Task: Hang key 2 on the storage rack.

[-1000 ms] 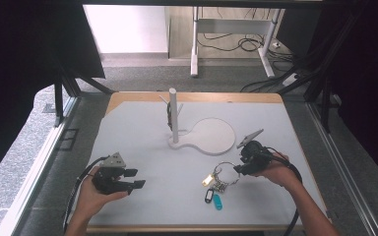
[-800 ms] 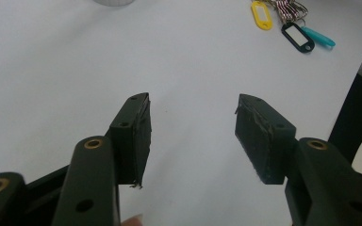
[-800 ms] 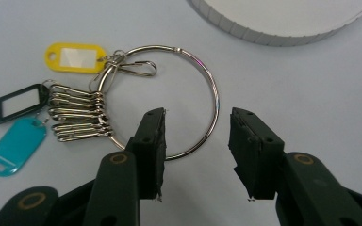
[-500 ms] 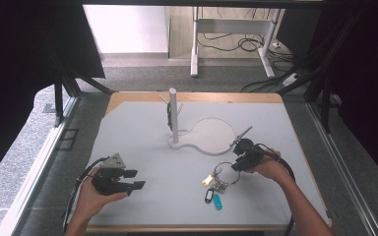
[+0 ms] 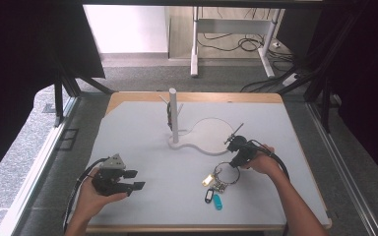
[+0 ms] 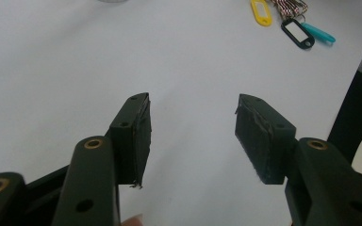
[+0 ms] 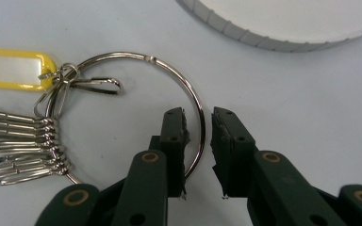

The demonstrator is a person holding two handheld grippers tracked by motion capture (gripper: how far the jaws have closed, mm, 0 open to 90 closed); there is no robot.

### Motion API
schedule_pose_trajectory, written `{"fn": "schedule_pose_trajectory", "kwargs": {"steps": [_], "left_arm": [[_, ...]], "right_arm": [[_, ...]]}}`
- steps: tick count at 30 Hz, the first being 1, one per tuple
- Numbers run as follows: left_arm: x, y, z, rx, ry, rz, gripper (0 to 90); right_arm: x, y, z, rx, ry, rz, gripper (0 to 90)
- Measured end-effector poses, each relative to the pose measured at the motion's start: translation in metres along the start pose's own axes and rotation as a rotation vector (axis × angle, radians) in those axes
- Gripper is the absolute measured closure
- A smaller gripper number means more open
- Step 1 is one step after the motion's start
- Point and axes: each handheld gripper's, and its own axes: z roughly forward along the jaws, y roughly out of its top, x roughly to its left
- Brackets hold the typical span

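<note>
High view: my right gripper [image 5: 233, 156] had moved down onto the key ring [image 5: 225, 173] lying on the table [image 5: 147, 142]; my left gripper [image 5: 132, 179] rested, jaws wide. Right gripper view: my jaws had just been closing, narrow now, straddling the key ring's wire [image 7: 195, 136] without yet pinching it, so the grasp looked imminent.

I work in what looks like a lab recording bay: my white counter [image 5: 142, 147] sits inside black curtains [image 5: 34, 44] at the left and right edges, with cables [image 5: 226, 44] trailing over the floor around desk legs [image 5: 195, 39] at the top.
</note>
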Motion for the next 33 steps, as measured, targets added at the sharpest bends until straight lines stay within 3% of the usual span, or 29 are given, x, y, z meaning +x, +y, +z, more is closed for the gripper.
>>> {"fn": "schedule_pose_trajectory", "kwargs": {"steps": [10, 19, 28, 33], "left_arm": [[0.001, -0.001, -0.001, -0.001, 0.001, 0.000, 46.5], [0.001, -0.003, -0.002, 0.003, 0.003, 0.000, 46.5], [0.001, -0.004, -0.003, 0.003, 0.004, -0.002, 46.5], [0.002, -0.006, -0.003, 0.003, 0.006, -0.006, 46.5]], "right_arm": [[0.000, 0.003, 0.007, 0.052, -0.013, -0.017, 81.7], [0.004, 0.004, 0.008, 0.065, -0.031, -0.021, 85.7], [0.000, 0.002, 0.007, 0.054, 0.002, 0.015, 86.4], [-0.004, -0.003, -0.008, 0.014, 0.039, 0.034, 87.0]]}}
